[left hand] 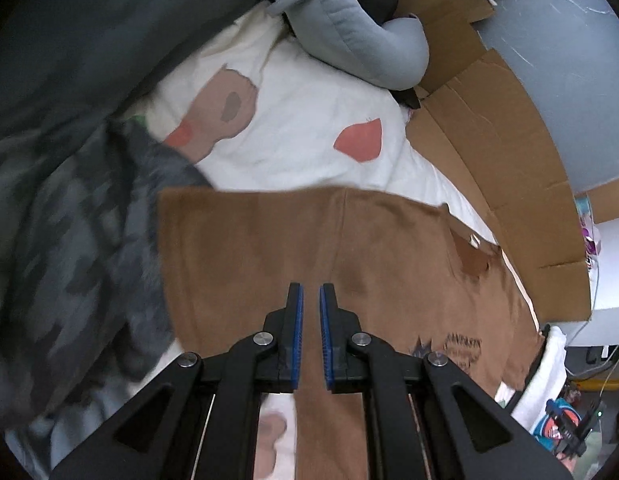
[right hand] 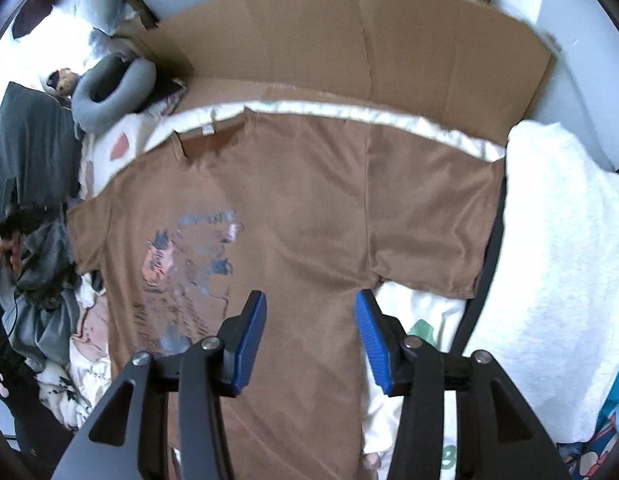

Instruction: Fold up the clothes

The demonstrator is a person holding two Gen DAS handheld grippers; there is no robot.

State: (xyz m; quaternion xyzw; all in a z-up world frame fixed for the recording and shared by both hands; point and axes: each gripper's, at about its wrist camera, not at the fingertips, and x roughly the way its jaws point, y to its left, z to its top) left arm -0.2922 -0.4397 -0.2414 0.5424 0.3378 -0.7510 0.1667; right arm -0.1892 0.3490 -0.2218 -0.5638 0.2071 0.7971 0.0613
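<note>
Bed [right hand: 449,134]: white sheet, cluttered edges.
Cardboard [right hand: 349,40]: flat behind the shirt.
Shirt [right hand: 309,208]: brown tee, spread print-up on the bed, one sleeve folded across the body.
Right gripper [right hand: 310,322]: above the shirt, fingers apart, holding nothing.
Left gripper [left hand: 310,320]: fingers together, nothing visibly held.
Risk: the folded sleeve could slip open, since nothing pins it.

The T-shirt [right hand: 309,208] lies spread on the bed [right hand: 349,114], cardboard [right hand: 349,40] behind it, neck pillow [right hand: 109,92] at its left

cardboard [right hand: 389,40], grey neck pillow [right hand: 109,92]
</note>
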